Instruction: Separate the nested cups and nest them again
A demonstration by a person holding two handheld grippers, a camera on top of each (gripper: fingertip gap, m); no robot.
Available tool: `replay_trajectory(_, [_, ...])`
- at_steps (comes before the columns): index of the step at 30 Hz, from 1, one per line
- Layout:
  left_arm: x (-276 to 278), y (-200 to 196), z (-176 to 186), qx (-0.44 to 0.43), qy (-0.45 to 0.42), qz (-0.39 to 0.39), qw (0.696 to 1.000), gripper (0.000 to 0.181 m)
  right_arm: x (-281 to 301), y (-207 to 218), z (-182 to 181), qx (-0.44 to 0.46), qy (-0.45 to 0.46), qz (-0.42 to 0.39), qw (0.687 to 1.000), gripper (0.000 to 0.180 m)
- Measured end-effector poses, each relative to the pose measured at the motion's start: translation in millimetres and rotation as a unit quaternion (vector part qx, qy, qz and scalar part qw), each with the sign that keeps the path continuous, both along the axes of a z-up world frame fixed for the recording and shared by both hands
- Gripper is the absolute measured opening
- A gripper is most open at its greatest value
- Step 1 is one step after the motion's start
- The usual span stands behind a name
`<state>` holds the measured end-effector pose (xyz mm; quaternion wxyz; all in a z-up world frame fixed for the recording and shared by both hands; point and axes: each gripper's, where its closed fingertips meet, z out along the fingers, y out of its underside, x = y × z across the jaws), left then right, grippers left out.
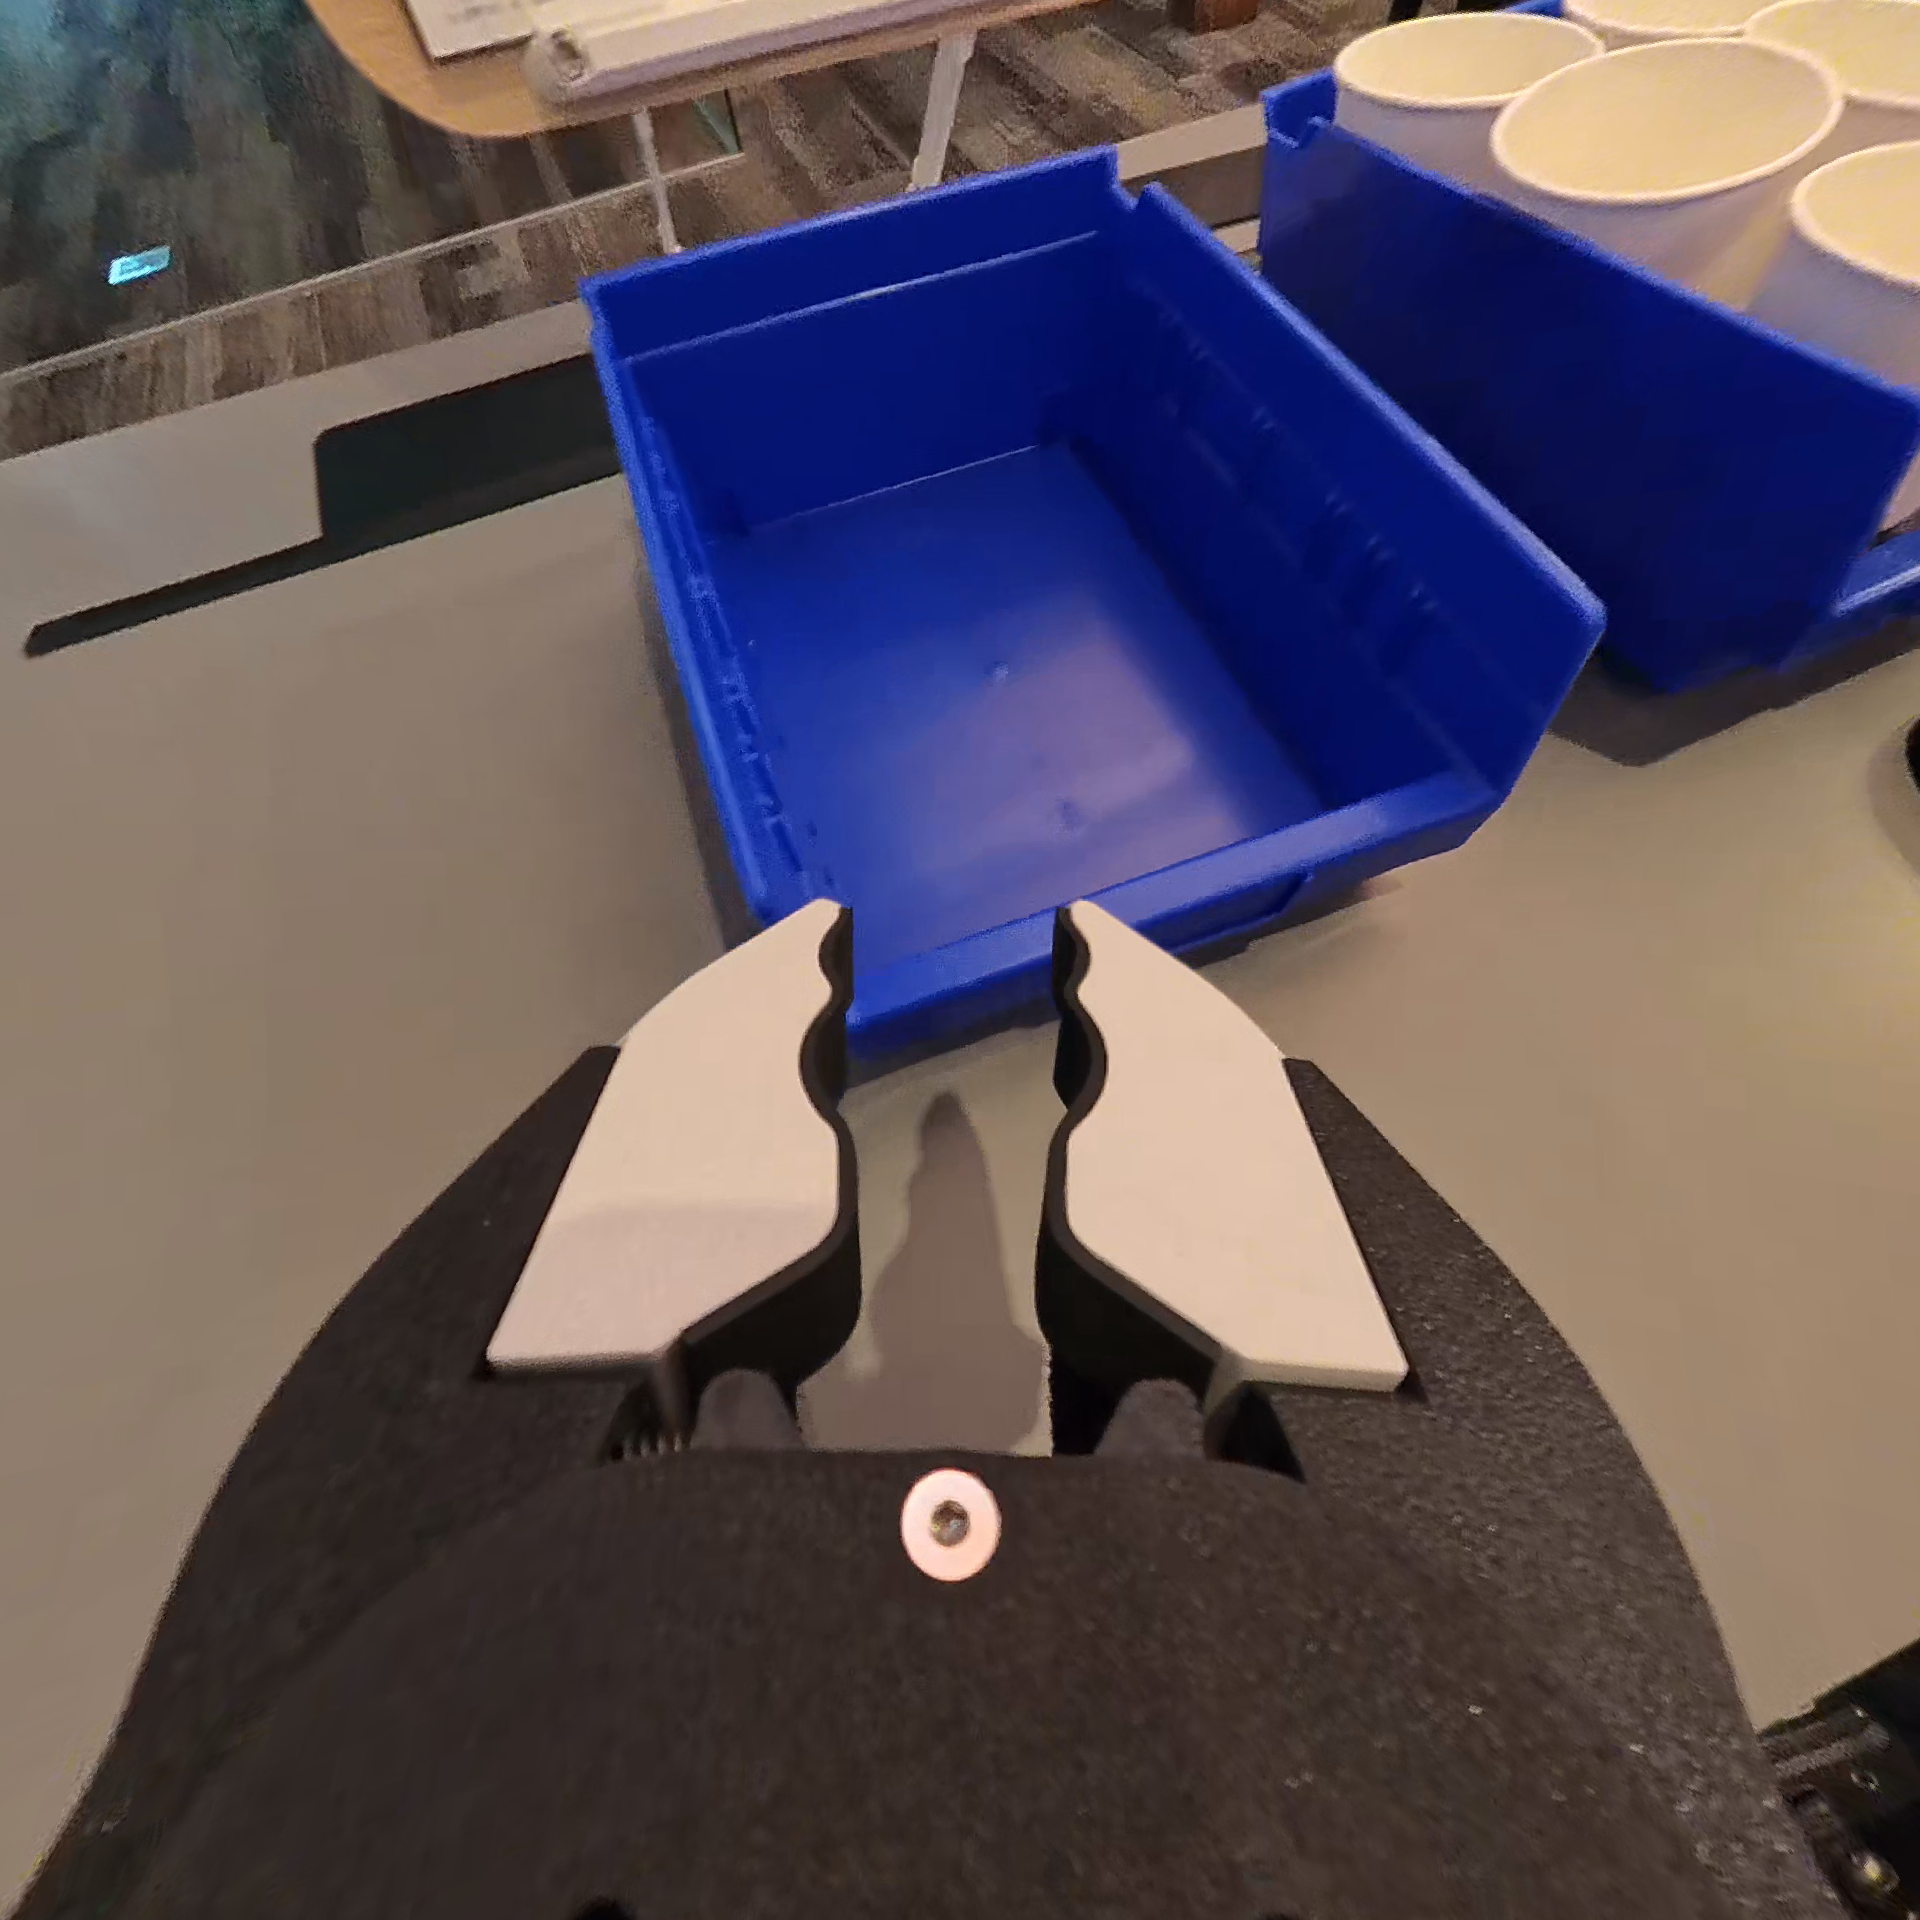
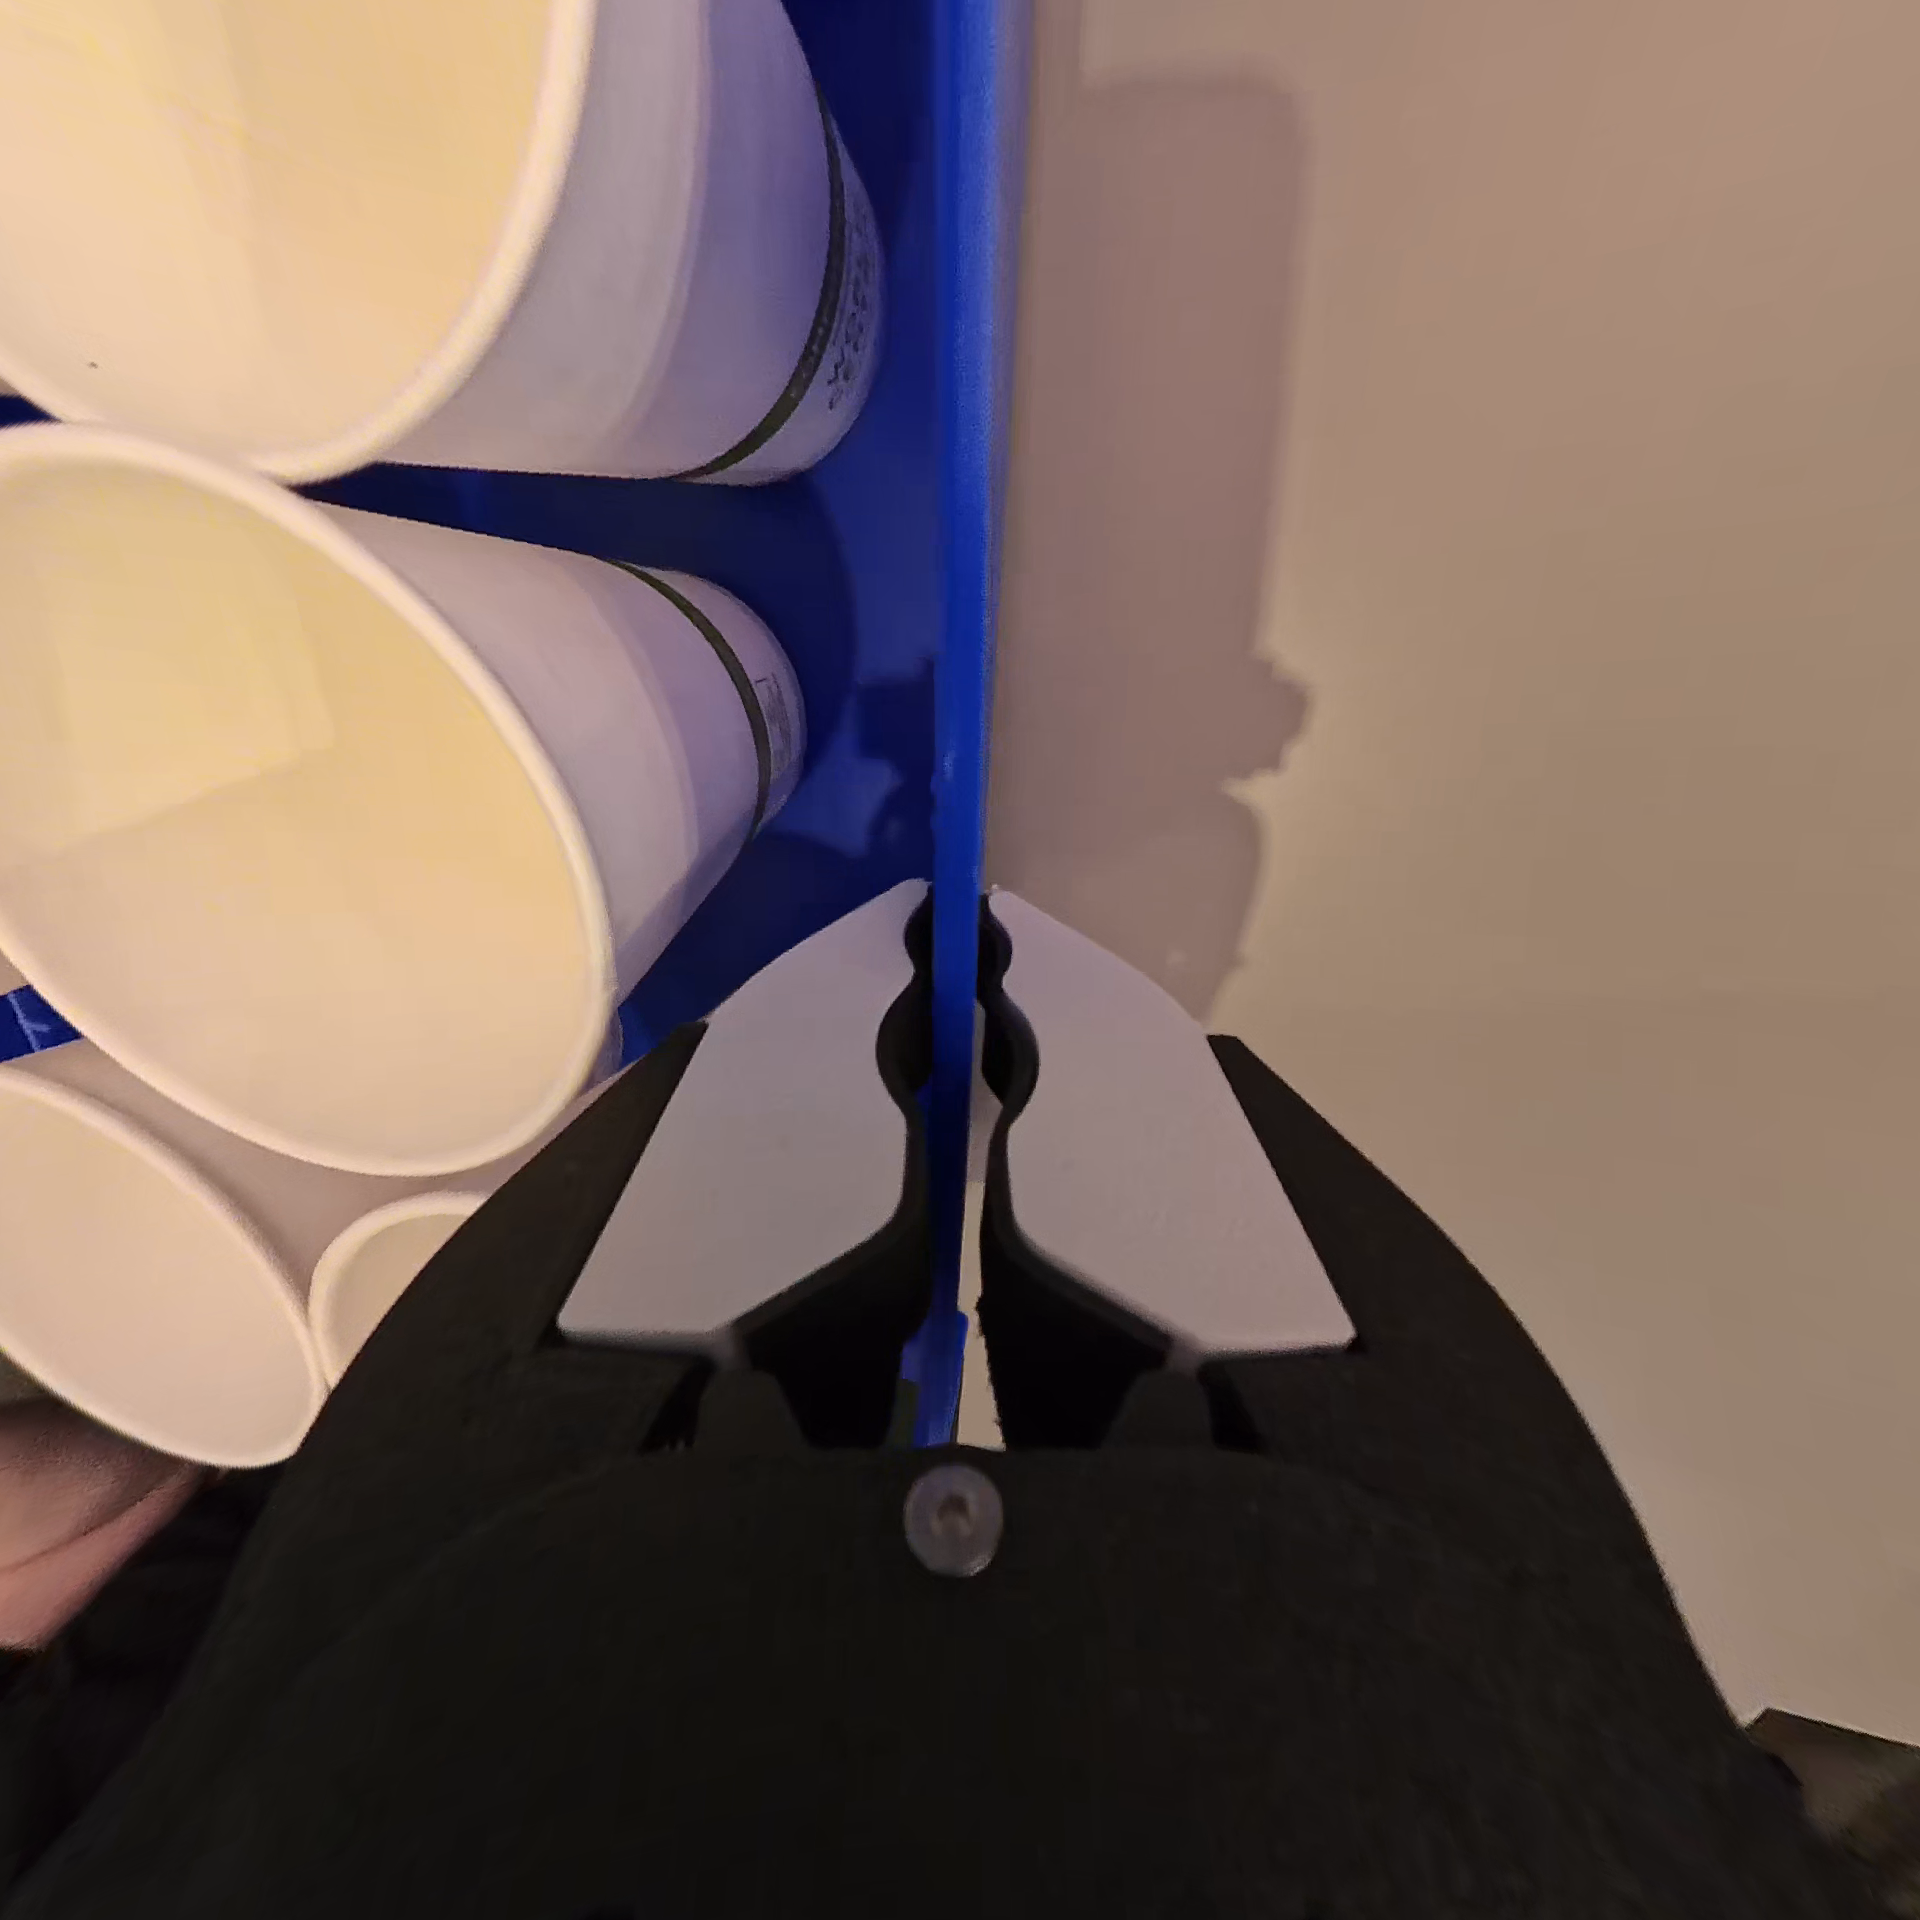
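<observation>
My left wrist camera sits behind the left hand-held gripper (image 1: pixel 951 925), looking forward and down over the grey worktop (image 1: pixel 312 935) at an empty blue bin (image 1: pixel 1039 644) close ahead. A second blue bin (image 1: pixel 1558 416) with white paper cups (image 1: pixel 1662 145) stands far right. My right wrist camera looks steeply down along the right hand-held gripper (image 2: pixel 956 904), very near that cup bin's wall (image 2: pixel 961 520). Both views share this cup bin.
</observation>
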<state>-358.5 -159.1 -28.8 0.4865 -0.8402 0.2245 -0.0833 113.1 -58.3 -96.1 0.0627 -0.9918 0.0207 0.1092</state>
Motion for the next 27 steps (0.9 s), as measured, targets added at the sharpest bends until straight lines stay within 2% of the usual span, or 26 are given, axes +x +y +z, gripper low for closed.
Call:
replay_trajectory(10, [-56, -18, -8, -0.005, -0.016, 0.035, 0.999, 0.036, 10, -21, 27, 0.002, 0.032, -0.018, 0.999, 0.004])
replay_trajectory(17, [-89, -32, 0, 0.009, -0.032, 0.06, 0.998, 0.036, -15, -20, 99, 0.028, 0.007, 0.003, 1.0, 0.005])
replay_trajectory(23, [-130, -44, 14, 0.033, -0.051, 0.098, 0.993, 0.036, -102, 0, 175, 0.048, -0.005, 0.059, 0.997, 0.004])
replay_trajectory(27, [-160, -53, 17, 0.034, -0.064, 0.12, 0.99, 0.037, -197, 18, 198, 0.044, 0.011, 0.119, 0.992, 0.004])
